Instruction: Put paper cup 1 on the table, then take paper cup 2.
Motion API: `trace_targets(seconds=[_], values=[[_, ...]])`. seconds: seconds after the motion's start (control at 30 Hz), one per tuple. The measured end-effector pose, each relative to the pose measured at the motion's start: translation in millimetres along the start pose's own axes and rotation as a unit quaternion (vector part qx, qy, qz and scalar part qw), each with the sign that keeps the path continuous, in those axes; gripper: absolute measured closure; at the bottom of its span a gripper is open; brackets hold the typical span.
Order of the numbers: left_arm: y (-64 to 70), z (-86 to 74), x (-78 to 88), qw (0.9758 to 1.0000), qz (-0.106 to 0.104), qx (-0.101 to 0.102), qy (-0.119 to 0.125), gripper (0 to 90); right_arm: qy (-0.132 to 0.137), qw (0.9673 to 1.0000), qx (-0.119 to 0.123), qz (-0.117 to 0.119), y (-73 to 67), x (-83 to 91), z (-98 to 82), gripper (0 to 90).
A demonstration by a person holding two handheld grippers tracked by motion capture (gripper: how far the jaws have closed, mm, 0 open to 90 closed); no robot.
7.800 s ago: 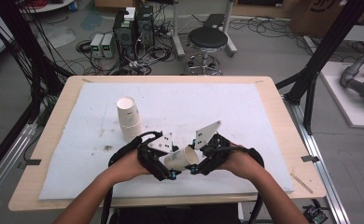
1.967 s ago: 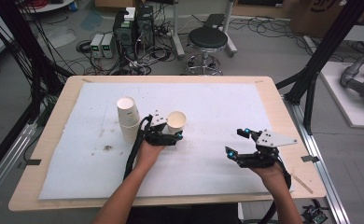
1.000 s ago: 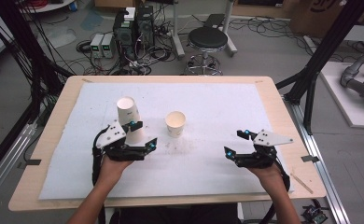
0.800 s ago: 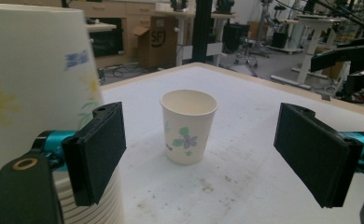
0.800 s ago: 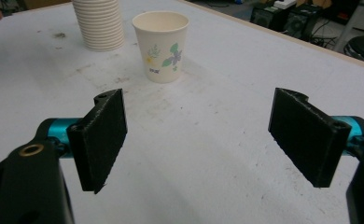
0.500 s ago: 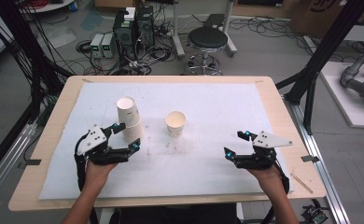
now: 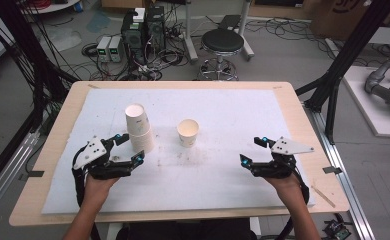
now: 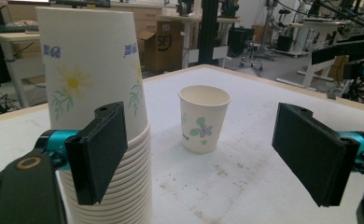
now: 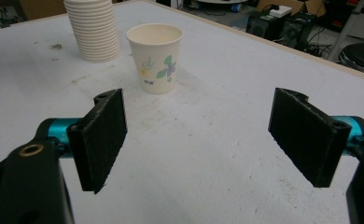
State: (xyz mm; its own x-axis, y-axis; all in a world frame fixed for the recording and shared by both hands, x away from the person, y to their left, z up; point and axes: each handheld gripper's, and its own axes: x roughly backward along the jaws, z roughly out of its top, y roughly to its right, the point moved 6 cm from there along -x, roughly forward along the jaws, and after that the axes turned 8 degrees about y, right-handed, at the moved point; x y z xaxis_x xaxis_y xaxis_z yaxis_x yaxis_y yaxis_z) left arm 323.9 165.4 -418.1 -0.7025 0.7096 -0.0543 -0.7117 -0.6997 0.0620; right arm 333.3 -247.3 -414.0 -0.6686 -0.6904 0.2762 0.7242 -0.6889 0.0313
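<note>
A tall inverted stack of flowered paper cups [image 7: 139, 127] stood left of centre; a single cup [image 7: 188, 132] stood upright just right.

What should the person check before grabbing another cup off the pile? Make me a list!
1. Left tongs open with nothing between them: ok.
2. Right tongs open and free: ok.
3. Stack of cups standing straight on the white mat: ok.
4. Single cup upright, mouth up, standing apart from the stack: ok.
5. Left tongs lined up around the stack: not ok; in the left gripper view the stack sits behind the left-hand jaw, not in the gap.
6. Top cup loose enough to lift off alone: cannot tell.
</note>
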Motion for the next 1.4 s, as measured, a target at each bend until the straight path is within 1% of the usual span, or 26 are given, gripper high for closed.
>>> trace_targets(seconds=[0.07,0.17,0.37,0.4,0.43,0.57,0.6,0.67,0.73,0.87,0.93,0.97,1.03,1.2,1.3,1.4], values=[[-0.9,0.3,1.5,1.0000,0.003,0.001,-0.001,18.0,0.000,1.0000,0.001,0.001,0.3,-0.5,-0.4,19.8],[-3.2,1.8,2.2,0.9999,0.009,0.009,0.007,18.0,-0.003,1.0000,-0.001,0.002,-0.5,-0.9,-1.0,19.8],[-4.6,4.2,2.4,0.9999,0.009,0.008,0.011,18.0,0.001,1.0000,-0.002,-0.001,-0.6,1.7,1.2,19.8],[-4.6,3.9,2.6,0.9999,0.009,0.006,0.010,18.0,0.003,1.0000,0.002,-0.001,0.4,1.9,1.6,19.8],[-4.5,3.7,2.7,0.9999,0.009,0.004,0.009,18.0,0.002,1.0000,-0.001,-0.002,0.3,2.4,1.7,19.8],[-5.2,3.8,4.6,0.9999,0.009,0.005,0.010,18.0,0.002,1.0000,0.000,-0.004,1.1,1.6,1.6,19.8],[-5.3,3.8,5.0,0.9998,0.011,0.007,0.012,18.0,0.000,1.0000,0.000,-0.003,0.9,1.0,1.4,19.8],[-6.8,3.2,6.5,0.9999,0.012,0.006,0.009,18.0,0.000,1.0000,0.002,-0.002,0.8,-0.3,1.3,19.8],[-7.9,2.8,7.6,0.9998,0.016,0.008,0.010,18.0,0.000,1.0000,-0.002,0.000,0.1,-1.2,1.4,19.8],[-9.5,4.3,11.6,0.9997,0.021,0.007,0.008,18.0,0.000,1.0000,0.002,0.004,0.1,-2.1,1.9,19.8],[-10.3,5.1,14.0,0.9996,0.025,0.007,0.008,18.0,-0.002,1.0000,0.001,0.006,-0.7,-2.3,2.0,19.8],[-10.7,5.4,15.1,0.9996,0.027,0.008,0.007,18.0,-0.001,1.0000,0.004,0.008,-0.8,-2.5,2.2,19.8],[-11.1,6.9,16.8,0.9995,0.030,0.008,0.008,18.0,-0.001,0.9999,0.000,0.010,-2.7,-2.0,2.3,19.8],[-12.0,11.0,19.5,0.9994,0.034,0.006,-0.001,18.0,0.001,0.9999,0.002,0.015,-3.9,-2.0,3.8,19.8],[-15.9,16.3,17.6,0.9991,0.040,0.011,-0.002,17.7,0.004,0.9999,0.006,0.016,-4.0,-2.1,4.4,19.8],[-18.9,22.2,13.7,0.9989,0.046,0.010,-0.006,17.2,0.001,0.9999,0.000,0.016,-4.0,-1.9,3.4,19.8]])
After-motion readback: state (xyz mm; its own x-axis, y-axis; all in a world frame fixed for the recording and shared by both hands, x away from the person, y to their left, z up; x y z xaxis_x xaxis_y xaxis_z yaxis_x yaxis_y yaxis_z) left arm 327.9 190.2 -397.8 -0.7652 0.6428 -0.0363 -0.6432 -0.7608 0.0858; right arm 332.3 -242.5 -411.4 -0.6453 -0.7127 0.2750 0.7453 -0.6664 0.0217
